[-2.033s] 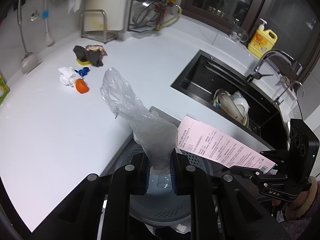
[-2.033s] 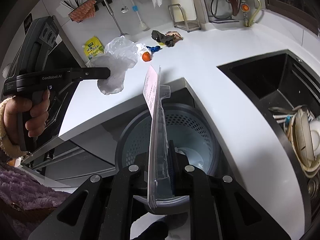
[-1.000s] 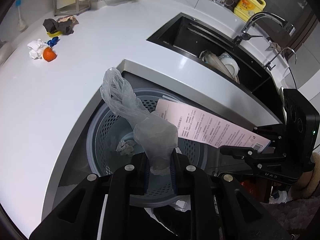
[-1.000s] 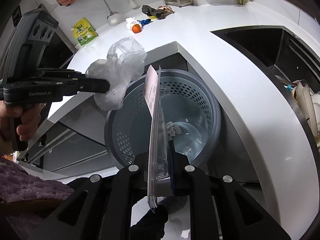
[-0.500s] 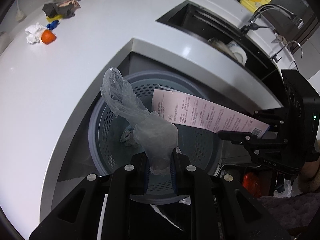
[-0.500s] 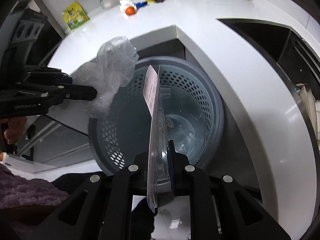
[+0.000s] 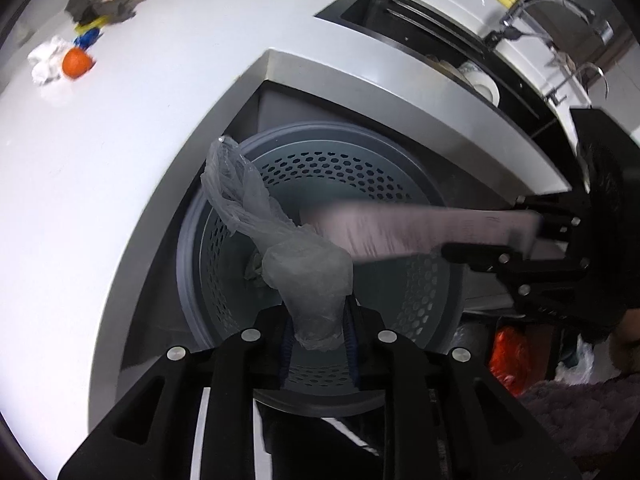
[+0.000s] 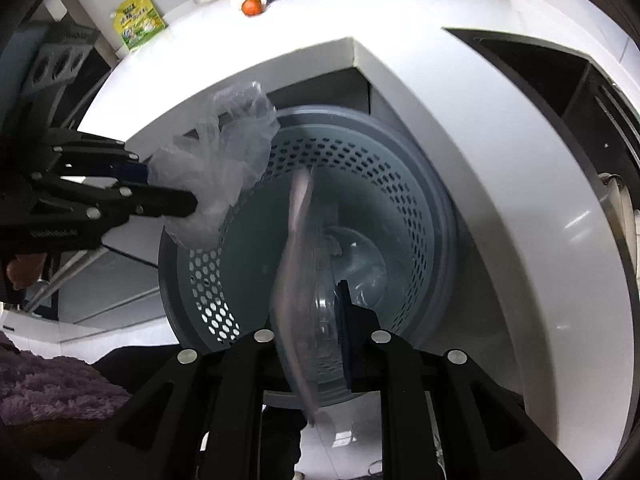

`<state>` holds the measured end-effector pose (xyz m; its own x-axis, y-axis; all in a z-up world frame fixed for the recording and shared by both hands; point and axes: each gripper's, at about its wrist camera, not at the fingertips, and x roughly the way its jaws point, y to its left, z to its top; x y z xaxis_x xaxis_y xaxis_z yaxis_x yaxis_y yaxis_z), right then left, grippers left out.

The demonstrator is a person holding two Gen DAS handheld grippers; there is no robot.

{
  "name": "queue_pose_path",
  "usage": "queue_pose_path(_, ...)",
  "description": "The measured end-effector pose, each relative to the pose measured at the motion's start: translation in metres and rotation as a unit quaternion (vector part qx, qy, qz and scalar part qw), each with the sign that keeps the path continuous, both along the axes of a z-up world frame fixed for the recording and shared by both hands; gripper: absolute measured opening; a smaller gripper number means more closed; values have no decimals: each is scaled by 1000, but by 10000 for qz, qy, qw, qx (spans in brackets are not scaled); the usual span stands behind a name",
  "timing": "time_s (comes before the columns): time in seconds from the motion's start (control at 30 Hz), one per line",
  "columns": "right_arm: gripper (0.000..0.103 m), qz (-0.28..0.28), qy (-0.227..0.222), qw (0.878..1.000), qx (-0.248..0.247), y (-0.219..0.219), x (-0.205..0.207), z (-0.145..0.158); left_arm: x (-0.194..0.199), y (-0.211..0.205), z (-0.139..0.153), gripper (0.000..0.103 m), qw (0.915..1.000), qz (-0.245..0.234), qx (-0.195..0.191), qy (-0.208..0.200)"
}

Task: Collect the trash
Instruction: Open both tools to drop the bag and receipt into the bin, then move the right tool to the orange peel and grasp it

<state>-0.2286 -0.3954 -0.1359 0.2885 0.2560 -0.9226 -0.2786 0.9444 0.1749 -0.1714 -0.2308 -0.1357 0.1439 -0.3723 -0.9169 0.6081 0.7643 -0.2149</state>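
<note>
My left gripper (image 7: 316,342) is shut on a crumpled clear plastic bag (image 7: 280,248) and holds it over the grey perforated bin (image 7: 384,160) below the counter corner. The bag also shows in the right wrist view (image 8: 216,168). My right gripper (image 8: 316,320) has its jaws apart; a clear plastic pack with a pink label (image 8: 298,292), blurred, lies between them over the bin (image 8: 400,168). The pack also shows in the left wrist view (image 7: 420,232). A crumpled scrap (image 7: 254,270) lies in the bin bottom.
More trash lies on the white counter (image 7: 100,168): an orange item (image 7: 75,63), white tissue (image 7: 46,62), a blue scrap (image 7: 88,38) and dark wrappers (image 7: 104,6). A black sink (image 7: 420,28) with dishes is at right. A green packet (image 8: 138,20) leans on the wall.
Both grippers have come down closer over the bin. My right gripper's jaws have parted and the pink-labelled pack is blurred and tilting loose. The left still holds the bag.
</note>
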Motion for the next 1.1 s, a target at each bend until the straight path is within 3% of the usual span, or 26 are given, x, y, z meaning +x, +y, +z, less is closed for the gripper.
queue_pose_path(0.1,47,-64,-53,10000,14,-5,-4,5,-2,-3,3,39,9998,-161,26,-122)
queue_pose_path(0.27,57,-198,-30,9997,130,-15,-5,11,-1,-1,12,58,9996,-129,-31,-234)
queue_pose_path(0.4,78,-214,-116,9994,248,-14,-3,19,0,2,25,81,9993,-43,-158,-350)
queue_pose_path(0.47,80,-187,-149,9994,257,-12,-3,22,-1,5,33,86,9988,50,-207,-437)
queue_pose_path(0.57,90,-137,-262,9992,254,-11,-3,29,-2,10,42,88,9983,168,-286,-477)
queue_pose_path(0.83,91,-130,-552,9973,476,-12,-2,50,0,26,76,88,9942,519,-527,-776)
queue_pose_path(1.1,91,-165,-1084,9912,748,-5,21,85,17,52,112,88,9831,1007,-613,-1399)
